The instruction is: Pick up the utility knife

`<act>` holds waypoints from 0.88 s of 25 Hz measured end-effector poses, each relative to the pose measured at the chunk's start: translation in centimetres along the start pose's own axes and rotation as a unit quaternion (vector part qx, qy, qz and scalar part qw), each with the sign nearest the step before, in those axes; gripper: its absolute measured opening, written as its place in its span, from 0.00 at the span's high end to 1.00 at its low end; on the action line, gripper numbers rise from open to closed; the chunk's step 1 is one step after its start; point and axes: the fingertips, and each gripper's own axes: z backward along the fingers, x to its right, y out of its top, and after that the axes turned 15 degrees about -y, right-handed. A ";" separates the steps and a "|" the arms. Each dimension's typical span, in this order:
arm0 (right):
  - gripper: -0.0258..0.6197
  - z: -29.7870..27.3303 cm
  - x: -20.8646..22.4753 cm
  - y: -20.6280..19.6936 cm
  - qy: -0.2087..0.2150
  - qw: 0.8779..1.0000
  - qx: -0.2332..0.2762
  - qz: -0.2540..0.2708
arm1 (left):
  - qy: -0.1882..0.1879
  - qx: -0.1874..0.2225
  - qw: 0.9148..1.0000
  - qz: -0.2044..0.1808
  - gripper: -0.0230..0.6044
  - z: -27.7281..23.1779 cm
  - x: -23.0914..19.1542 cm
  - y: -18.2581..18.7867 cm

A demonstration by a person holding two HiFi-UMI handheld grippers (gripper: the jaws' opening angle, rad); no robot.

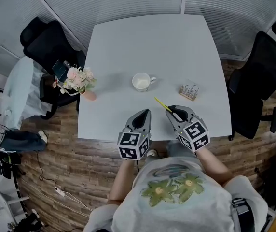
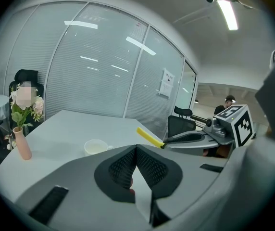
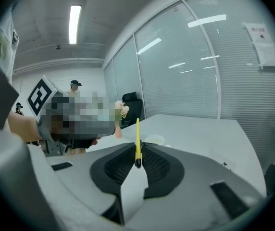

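Note:
The utility knife (image 1: 162,105) is a thin yellow stick with a dark end. My right gripper (image 1: 174,111) is shut on that dark end and holds it above the near part of the white table (image 1: 176,47). In the right gripper view the utility knife (image 3: 137,138) stands nearly upright between the pads. The left gripper view shows the utility knife (image 2: 149,137) sticking out of the right gripper (image 2: 168,142) toward the left. My left gripper (image 1: 143,115) hangs just left of it over the table's near edge, jaws together at the tips, nothing between them.
A white cup (image 1: 142,81) stands mid-table. A small holder with cards (image 1: 189,91) sits to its right. A pink vase of flowers (image 1: 80,81) is at the table's left edge. Black office chairs (image 1: 266,76) stand on both sides.

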 end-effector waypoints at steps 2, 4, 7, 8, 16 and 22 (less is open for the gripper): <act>0.88 0.3 -0.1 0.4 -0.001 1.000 0.005 -0.001 | -0.002 0.000 1.000 -0.001 0.96 -0.1 0.1 0.0; 0.88 0.7 -0.1 0.8 -0.002 1.000 0.011 -0.002 | -0.005 0.000 1.000 -0.002 0.96 -0.1 0.3 -0.1; 0.88 1.2 0.0 1.3 -0.005 1.000 0.019 -0.005 | -0.008 -0.001 1.000 -0.004 0.96 -0.3 0.6 0.0; 0.88 1.4 -0.1 1.5 -0.005 1.000 0.021 -0.006 | -0.009 -0.001 1.000 -0.005 0.96 -0.3 0.7 0.0; 0.88 2.3 -0.2 2.2 -0.008 0.999 0.035 -0.017 | -0.017 -0.001 1.000 -0.010 0.96 -0.6 1.3 0.1; 0.88 2.9 -0.2 2.9 -0.008 0.999 0.043 -0.024 | -0.021 -0.003 1.000 -0.010 0.96 -0.6 1.7 0.0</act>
